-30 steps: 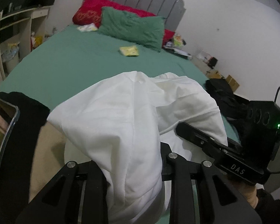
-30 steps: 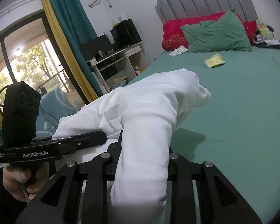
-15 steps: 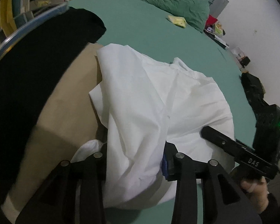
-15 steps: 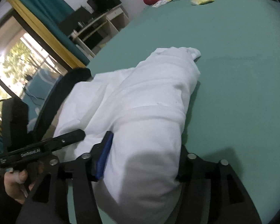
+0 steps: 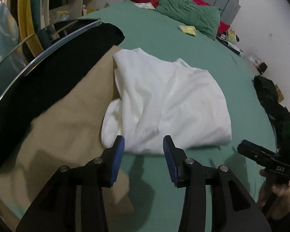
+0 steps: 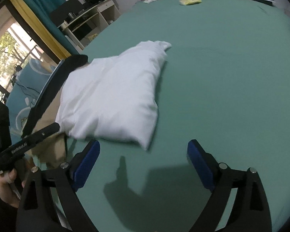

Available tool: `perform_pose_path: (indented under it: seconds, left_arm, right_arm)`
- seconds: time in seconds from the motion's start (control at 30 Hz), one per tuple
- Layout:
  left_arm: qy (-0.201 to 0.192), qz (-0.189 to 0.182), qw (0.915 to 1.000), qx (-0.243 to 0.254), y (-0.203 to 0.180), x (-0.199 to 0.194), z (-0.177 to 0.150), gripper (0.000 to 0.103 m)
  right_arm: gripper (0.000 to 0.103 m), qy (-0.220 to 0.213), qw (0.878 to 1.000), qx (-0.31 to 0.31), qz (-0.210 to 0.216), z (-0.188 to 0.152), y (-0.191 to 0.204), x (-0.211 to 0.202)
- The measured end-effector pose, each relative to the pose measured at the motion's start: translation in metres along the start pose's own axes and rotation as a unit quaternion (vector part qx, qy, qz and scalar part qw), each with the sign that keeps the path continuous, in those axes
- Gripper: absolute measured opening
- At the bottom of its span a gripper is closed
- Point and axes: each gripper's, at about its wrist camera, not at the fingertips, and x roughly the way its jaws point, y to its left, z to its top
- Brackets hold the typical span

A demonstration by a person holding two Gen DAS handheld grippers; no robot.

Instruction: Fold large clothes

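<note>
1. Change since the earlier frames: the white garment [image 5: 164, 104], then pinched in both grippers, now lies folded on the green bed sheet [image 5: 183, 38]; both sets of jaws have just been opening, and nothing is between them.
2. Left wrist view: the left gripper [image 5: 143, 145] stands spread, its blue pads [image 5: 118, 154] bare, just short of the garment's near edge at 12 o'clock. A tan cloth [image 5: 58, 125] lies at 9 o'clock, touching the garment; a black cloth [image 5: 48, 73] lies at 10 o'clock.
3. Right wrist view: the right gripper [image 6: 143, 150] stands wide apart, empty. The garment [image 6: 114, 96] lies at 11 o'clock, apart from the pads.
</note>
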Motion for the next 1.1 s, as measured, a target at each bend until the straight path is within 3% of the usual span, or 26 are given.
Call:
perform_pose_path:
  seconds: [0.3,0.6,0.77,1.03,1.1]
  left_arm:
    - [0.002,-0.013,0.9998,-0.012,-0.027,-0.046,-0.055,0.044]
    - [-0.046,-0.007,0.9971,-0.060,-0.068,-0.103,-0.118,0.044]
    - [-0.032,-0.002,0.9995,-0.008,-0.109,-0.113,-0.127,0.044]
    - [-0.067,0.008,0.9955,0.067,-0.179,-0.146,-0.116,0.044]
    - [-0.086,-0.009,0.9930,0.081,-0.198,-0.158,-0.112,0.044]
  right_arm:
    - [0.092,0.006,1.000,0.008,-0.013,-0.050,-0.008,-0.049]
    - [0.092,-0.013,0.999,0.024,-0.032,-0.096,-0.030,-0.106]
    - [0.092,-0.030,0.998,0.023,-0.057,-0.110,-0.046,-0.146]
    - [0.097,-0.095,0.990,0.010,-0.107,-0.107,-0.066,-0.223]
    - [0.098,-0.116,0.987,0.003,-0.116,-0.103,-0.067,-0.242]
